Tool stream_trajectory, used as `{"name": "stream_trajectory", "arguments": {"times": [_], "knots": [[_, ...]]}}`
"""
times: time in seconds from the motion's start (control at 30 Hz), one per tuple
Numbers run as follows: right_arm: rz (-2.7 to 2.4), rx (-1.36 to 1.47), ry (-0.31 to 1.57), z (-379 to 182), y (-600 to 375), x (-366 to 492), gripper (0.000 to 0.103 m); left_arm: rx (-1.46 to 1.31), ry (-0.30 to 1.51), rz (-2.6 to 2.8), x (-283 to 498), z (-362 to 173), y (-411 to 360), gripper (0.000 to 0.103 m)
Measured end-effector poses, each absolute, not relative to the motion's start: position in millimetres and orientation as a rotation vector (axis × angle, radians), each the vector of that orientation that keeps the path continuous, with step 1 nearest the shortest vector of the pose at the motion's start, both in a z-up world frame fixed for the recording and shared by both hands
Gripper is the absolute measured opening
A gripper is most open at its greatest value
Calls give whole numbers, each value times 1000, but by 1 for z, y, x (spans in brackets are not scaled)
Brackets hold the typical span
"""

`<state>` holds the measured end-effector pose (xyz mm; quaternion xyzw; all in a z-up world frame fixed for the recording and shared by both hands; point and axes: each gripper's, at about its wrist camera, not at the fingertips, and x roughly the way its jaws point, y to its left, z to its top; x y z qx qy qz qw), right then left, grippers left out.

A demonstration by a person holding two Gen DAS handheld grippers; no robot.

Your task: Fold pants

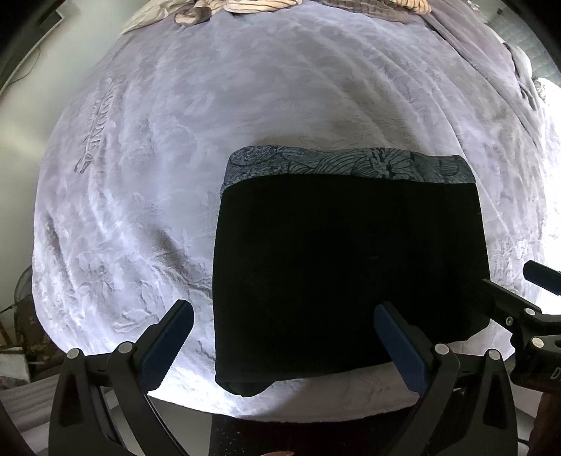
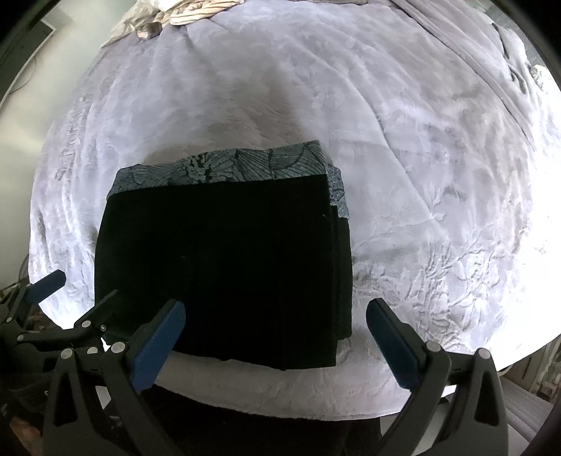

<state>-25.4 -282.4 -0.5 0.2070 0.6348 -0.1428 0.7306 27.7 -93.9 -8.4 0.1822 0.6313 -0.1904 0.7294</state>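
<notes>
folded black pants [image 1: 350,266] lying flat on the bed, a compact rectangle near the front edge of the pale lavender blanket [image 1: 175,140]. patterned grey-blue band [image 1: 350,165] showing along the far side of the stack, leaf and flower line work on it. in the right wrist view, same pants [image 2: 224,266] seen with 2 or more layered edges stepped along the right side, and the band [image 2: 245,165] wrapping a little around the far right corner.

left gripper [image 1: 284,336] hovering above the front edge of the bed, jaws spread wide and released, gripping nothing; blue-padded left finger over bare blanket, right finger over the near part of the pants. cannot tell whether that finger touches the cloth. also visible from the other camera at the lower left [image 2: 66,305], fingers apart, just beside the near left corner of the pants.

right gripper [image 2: 275,336] likewise released, jaws wide, nothing between them; left finger over the near edge of the pants, right finger over blanket just beside the right side of the stack. seen from the left camera at the far right [image 1: 512,284], fingers apart at the near right corner of the pants.

rumpled striped bedding [image 1: 245,5] bunched at the far edge of the bed. embossed floral texture across the blanket, faint lettering [image 1: 93,126] toward the left edge.
</notes>
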Motion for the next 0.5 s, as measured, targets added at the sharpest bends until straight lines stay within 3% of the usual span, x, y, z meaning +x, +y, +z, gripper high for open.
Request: {"name": "stream_trajectory", "arguments": {"times": [0.5], "knots": [[-312,450,1414,-3,-280,-27,103,400,1393,-410,24,-9,-94,103]]}}
